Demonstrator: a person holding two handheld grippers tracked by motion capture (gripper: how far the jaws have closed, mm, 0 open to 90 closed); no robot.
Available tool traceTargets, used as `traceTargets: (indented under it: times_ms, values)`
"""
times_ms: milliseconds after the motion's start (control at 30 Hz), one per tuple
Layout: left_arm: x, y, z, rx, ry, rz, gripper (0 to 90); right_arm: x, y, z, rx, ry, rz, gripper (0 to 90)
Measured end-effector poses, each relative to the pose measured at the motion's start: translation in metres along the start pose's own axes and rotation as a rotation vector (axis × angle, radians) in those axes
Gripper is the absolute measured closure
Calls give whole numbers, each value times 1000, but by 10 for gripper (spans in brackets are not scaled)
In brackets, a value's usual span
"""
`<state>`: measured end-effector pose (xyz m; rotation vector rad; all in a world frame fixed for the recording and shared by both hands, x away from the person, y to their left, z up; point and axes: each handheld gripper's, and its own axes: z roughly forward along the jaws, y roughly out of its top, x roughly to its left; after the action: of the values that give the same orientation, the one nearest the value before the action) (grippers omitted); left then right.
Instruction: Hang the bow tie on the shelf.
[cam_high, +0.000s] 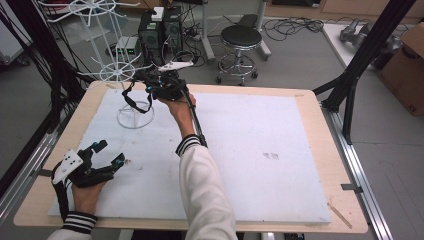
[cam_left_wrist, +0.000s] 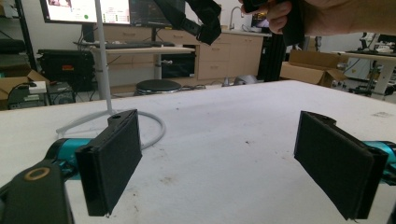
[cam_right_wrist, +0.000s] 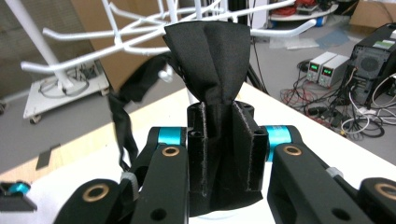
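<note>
The right gripper (cam_right_wrist: 219, 144) has its jaws pinched tight on a bunched fold of black cloth (cam_right_wrist: 210, 60), held up just beside the lower ring of arms of the white wire rack (cam_high: 120, 75) at the far left of the table; a thin black strap (cam_high: 131, 97) of the cloth dangles down beside the rack's pole, above its ring base. The left gripper (cam_high: 107, 155) rests on the white mat (cam_high: 250, 150) near the person, well apart from the rack, its jaws spread wide with nothing between them.
</note>
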<state>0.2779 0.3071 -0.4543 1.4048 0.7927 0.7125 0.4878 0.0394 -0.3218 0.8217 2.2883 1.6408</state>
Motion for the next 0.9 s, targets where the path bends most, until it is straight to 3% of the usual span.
traceTargets:
  times_ms: [167, 233, 300, 500, 633, 700, 733, 767, 867, 900]
  values:
    - [0, 0, 0, 1, 1, -3, 151, 4, 0, -1, 33, 3, -24, 715]
    - [0, 0, 0, 5, 2, -1, 151, 6, 1, -2, 62, -6, -39, 574]
    - [0, 0, 1, 7, 2, -3, 151, 8, 1, -4, 96, 7, -52, 505]
    - [0, 0, 1, 8, 3, -3, 151, 7, 2, -16, 127, 29, -23, 276]
    - [1, 0, 1, 9, 5, -11, 151, 8, -2, -35, 95, 18, -45, 178]
    - [1, 1, 1, 15, 7, -13, 151, 5, -7, -47, 98, 11, -42, 134]
    - [1, 1, 2, 17, 8, -15, 151, 4, -8, -52, 127, 2, -39, 111]
    - [2, 1, 2, 20, 9, -16, 151, 3, -9, -58, 142, -8, -45, 112]
    - [2, 1, 2, 17, 12, -27, 151, 2, -16, -84, 87, -26, -56, 112]
    - [2, 1, 2, 17, 12, -26, 151, 1, -17, -93, 92, -29, -46, 110]
